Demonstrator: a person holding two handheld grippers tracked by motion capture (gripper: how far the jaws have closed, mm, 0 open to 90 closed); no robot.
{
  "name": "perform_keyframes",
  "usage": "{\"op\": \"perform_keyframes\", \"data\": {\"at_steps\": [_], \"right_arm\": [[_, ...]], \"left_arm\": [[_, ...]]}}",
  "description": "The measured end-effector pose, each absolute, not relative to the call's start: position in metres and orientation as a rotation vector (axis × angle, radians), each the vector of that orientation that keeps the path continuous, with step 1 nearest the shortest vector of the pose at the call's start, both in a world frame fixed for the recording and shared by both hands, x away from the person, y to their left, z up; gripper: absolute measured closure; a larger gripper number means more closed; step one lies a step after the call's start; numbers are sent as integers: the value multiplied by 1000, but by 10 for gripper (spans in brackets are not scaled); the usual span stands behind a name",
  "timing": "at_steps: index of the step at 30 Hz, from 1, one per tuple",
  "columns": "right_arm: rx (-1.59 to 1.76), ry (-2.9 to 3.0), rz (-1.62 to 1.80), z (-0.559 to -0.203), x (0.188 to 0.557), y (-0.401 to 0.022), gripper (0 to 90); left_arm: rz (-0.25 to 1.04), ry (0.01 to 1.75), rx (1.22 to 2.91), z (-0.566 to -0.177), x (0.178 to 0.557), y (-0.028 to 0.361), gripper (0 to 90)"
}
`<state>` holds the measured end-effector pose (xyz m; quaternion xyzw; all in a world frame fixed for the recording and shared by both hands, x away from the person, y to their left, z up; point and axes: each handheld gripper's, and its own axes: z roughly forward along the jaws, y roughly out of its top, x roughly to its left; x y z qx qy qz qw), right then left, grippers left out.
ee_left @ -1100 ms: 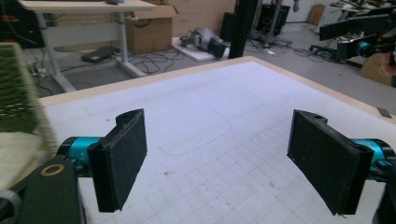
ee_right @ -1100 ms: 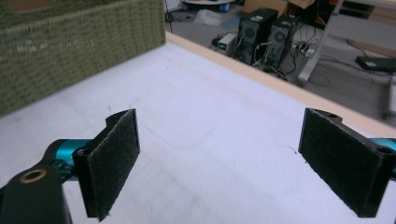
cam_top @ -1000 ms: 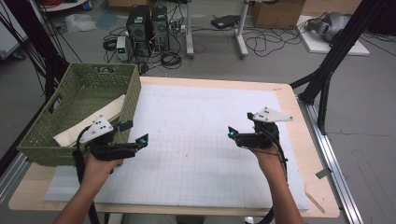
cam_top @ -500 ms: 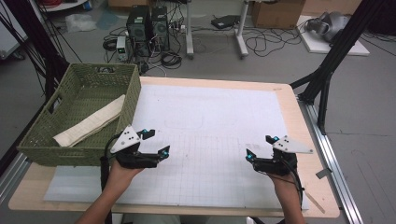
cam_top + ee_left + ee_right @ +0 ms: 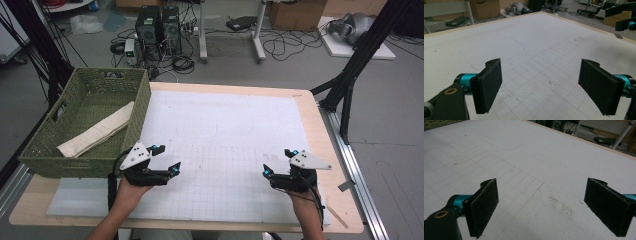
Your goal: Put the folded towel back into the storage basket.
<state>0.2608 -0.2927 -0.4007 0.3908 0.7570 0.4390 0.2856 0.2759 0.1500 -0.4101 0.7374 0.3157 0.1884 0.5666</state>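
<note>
Over the white mat (image 5: pixel 225 135), left gripper (image 5: pixel 165 160) and right gripper (image 5: pixel 277 162) gape, holding nothing

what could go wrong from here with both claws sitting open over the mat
Both claws are open and hold nothing. The left claw sits close to the green basket, so a swing toward the folded cloth could knock its wall. The right claw hangs low over the white mat; dropping further may scrape it.
</note>
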Motion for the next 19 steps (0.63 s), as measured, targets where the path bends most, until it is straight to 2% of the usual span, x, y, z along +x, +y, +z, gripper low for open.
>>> {"op": "perform_keyframes", "data": {"at_steps": [19], "right_arm": [[1035,2021,1184,-401,261,-291,115]], "left_arm": [[446,740,1752,-412,276,149,200]]}}
